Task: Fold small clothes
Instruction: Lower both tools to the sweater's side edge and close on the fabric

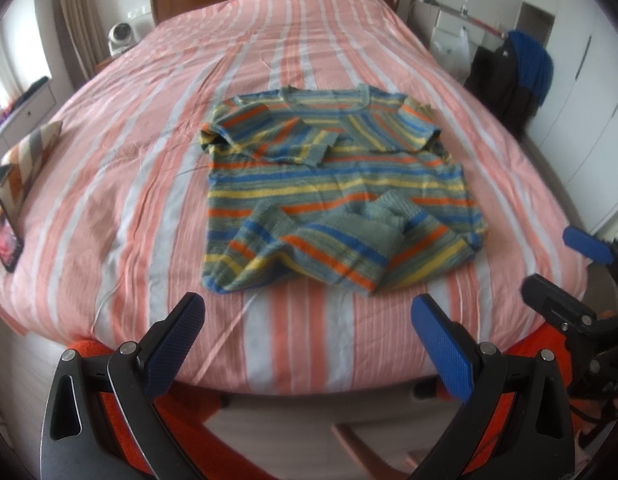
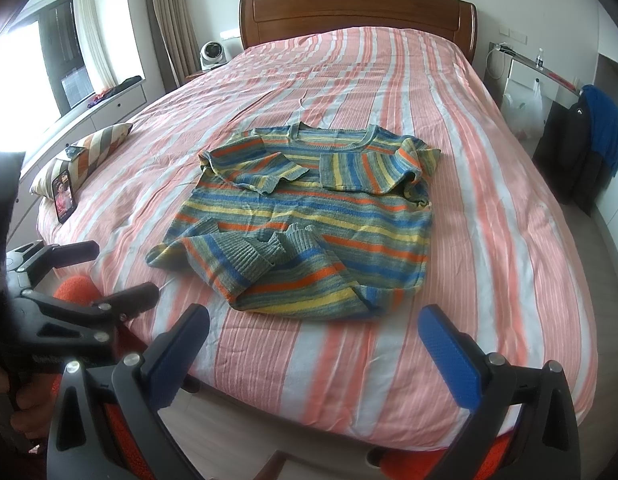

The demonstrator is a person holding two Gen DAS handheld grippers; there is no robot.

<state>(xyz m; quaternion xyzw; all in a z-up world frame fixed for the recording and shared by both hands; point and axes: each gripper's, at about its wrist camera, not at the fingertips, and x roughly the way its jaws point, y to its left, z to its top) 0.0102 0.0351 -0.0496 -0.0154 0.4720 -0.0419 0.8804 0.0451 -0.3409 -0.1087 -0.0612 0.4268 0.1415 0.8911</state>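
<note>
A small striped knit sweater [image 1: 337,188], blue, yellow, orange and grey-green, lies flat on the bed with both sleeves folded in across its body; it also shows in the right wrist view [image 2: 309,216]. My left gripper [image 1: 309,320] is open and empty, held over the bed's near edge just short of the sweater's hem. My right gripper [image 2: 315,332] is open and empty, also short of the hem. The right gripper shows at the right edge of the left wrist view [image 1: 565,264], and the left gripper at the left edge of the right wrist view [image 2: 109,272].
The bed [image 1: 149,184] has a pink and white striped cover and a wooden headboard [image 2: 357,12]. A striped cushion [image 2: 85,152] and a lit phone [image 2: 64,196] lie at its left edge. A chair with dark and blue clothes [image 2: 589,148] stands on the right.
</note>
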